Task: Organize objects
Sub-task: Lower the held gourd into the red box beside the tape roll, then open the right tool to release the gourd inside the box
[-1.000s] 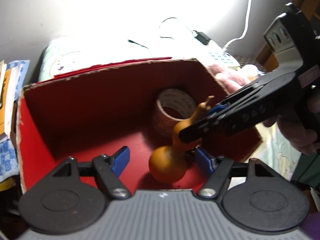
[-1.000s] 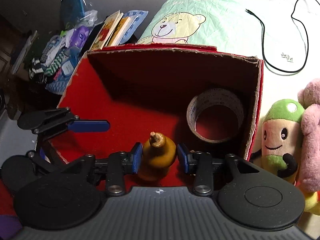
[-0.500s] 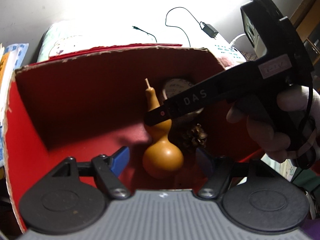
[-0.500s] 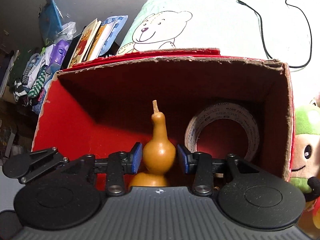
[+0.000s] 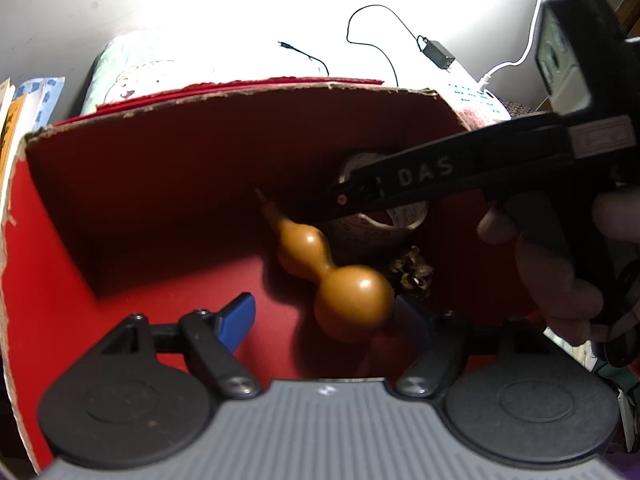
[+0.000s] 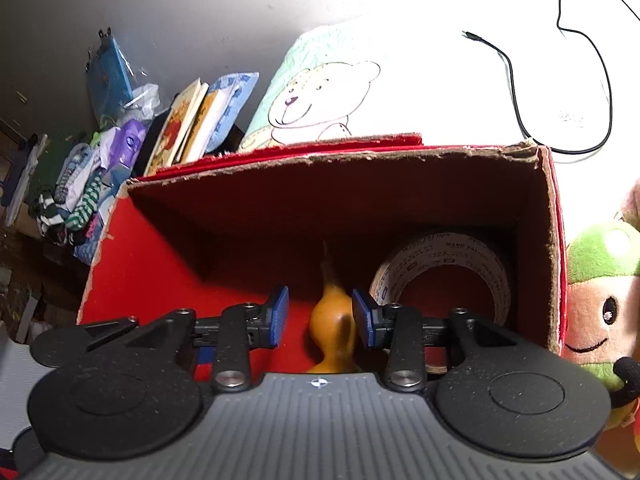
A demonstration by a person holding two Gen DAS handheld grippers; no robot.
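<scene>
An orange-brown gourd rests on the floor of the red cardboard box, its neck tilted toward the back left. My right gripper is open, its blue pads on either side of the gourd without touching it. In the left wrist view the right gripper hangs over the gourd, held by a hand. My left gripper is open at the box's near side, with the gourd's bulb close to its right finger.
A roll of tape leans in the box's right back corner, with a pine cone in front of it. Plush toys stand right of the box. Behind it are a bear pillow, books and a black cable.
My right gripper has opened and let go of the gourd, which now stands tilted on the box floor. The left gripper stayed open and shifted a little to the left.
</scene>
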